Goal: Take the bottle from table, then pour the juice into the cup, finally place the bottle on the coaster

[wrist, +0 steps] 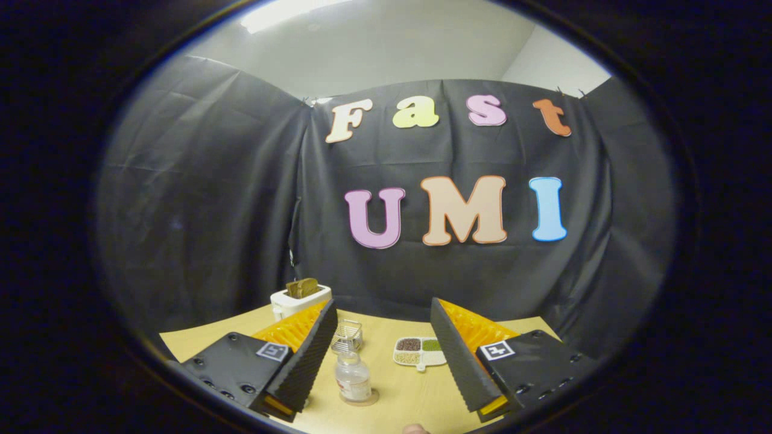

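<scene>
A small clear bottle (353,377) with a pale cap stands upright on the wooden table (410,395), low between my fingers and nearer the left one. It rests on a thin round coaster (369,399) whose rim shows around its base. Just beyond the bottle sits a clear ribbed cup (348,336). My gripper (383,303) is open wide and raised above the table. Nothing is between the left finger (307,355) and the right finger (458,355); neither touches the bottle.
A white divided dish (420,352) with beans and grains lies right of the cup. A white toaster (300,299) holding brown bread stands at the table's back left, against the black cloth wall. Bare tabletop lies on the right, ahead of the dish.
</scene>
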